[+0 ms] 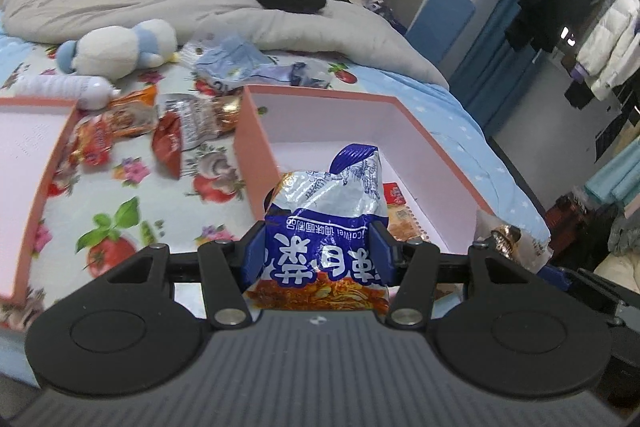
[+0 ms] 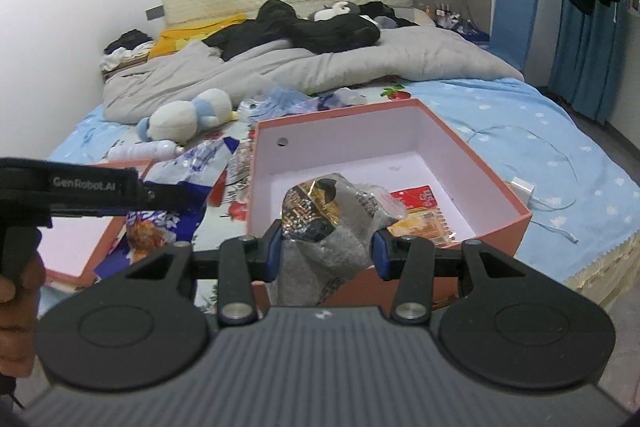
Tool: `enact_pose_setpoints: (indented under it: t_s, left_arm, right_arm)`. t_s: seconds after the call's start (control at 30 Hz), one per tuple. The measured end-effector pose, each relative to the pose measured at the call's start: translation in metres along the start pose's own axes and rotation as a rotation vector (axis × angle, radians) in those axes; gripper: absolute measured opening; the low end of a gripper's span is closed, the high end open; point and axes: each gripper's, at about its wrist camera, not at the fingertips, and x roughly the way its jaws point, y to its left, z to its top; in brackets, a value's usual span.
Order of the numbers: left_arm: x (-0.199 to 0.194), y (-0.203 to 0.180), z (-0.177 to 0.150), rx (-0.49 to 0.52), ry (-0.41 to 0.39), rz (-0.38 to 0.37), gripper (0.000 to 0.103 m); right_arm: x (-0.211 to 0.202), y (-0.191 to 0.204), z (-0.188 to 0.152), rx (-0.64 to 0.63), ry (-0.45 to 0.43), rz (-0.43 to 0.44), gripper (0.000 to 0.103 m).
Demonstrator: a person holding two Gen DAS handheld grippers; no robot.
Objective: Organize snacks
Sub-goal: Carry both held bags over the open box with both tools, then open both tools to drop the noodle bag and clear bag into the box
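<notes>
My left gripper [image 1: 318, 247] is shut on a blue and white snack bag [image 1: 326, 211] and holds it over the near edge of the open pink box [image 1: 436, 143]. The bag also shows in the right wrist view [image 2: 188, 175], left of the box [image 2: 500, 187]. My right gripper [image 2: 326, 247] is shut on a grey and gold snack bag [image 2: 332, 223] above the box's near wall. A red and orange snack pack [image 2: 420, 207] lies on the box floor; it also shows in the left wrist view [image 1: 402, 211]. Several loose snack packs [image 1: 160, 123] lie on the bedsheet between the box and the lid.
The pink box lid [image 1: 36, 163] lies to the left on the flowered sheet. A plush toy [image 1: 116, 47], a white bottle [image 1: 64, 87], crumpled blue wrappers [image 1: 240, 63] and a grey duvet [image 2: 320, 67] lie behind. A white charger with cable [image 2: 524, 191] lies right of the box.
</notes>
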Motion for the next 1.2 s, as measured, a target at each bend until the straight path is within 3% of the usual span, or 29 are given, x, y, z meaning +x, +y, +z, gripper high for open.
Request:
enact_pose_setpoints:
  t_s: [0.43,0.73,0.93,1.0,1.07,1.2]
  left_arm:
    - [0.117,-0.035,0.052,0.048,0.095,-0.004,0.059]
    - [0.187,-0.041,0.068,0.065,0.156,0.038,0.06]
    - [0.208,-0.038,0.066,0.037,0.178,0.039,0.06]
    - [0.207,-0.036,0.067,0.017,0.172,0.038,0.061]
    - [0.203,-0.033,0.068,-0.01,0.159,0.042,0.063]
    - [0.185,-0.037,0.07,-0.005,0.118,0.061,0.066]
  right_arm:
    - [0.083,-0.06,0.031,0.055,0.033,-0.034,0.047]
    - [0.143,-0.088,0.031,0.102,0.121,-0.008,0.048]
    - [0.166,-0.092,0.028,0.111,0.166,0.014,0.052]
    - [0.167,-0.092,0.029,0.11,0.168,0.016,0.058]
    - [0.164,-0.095,0.03,0.12,0.163,0.03,0.072]
    - [0.15,-0.095,0.029,0.13,0.143,0.059,0.072]
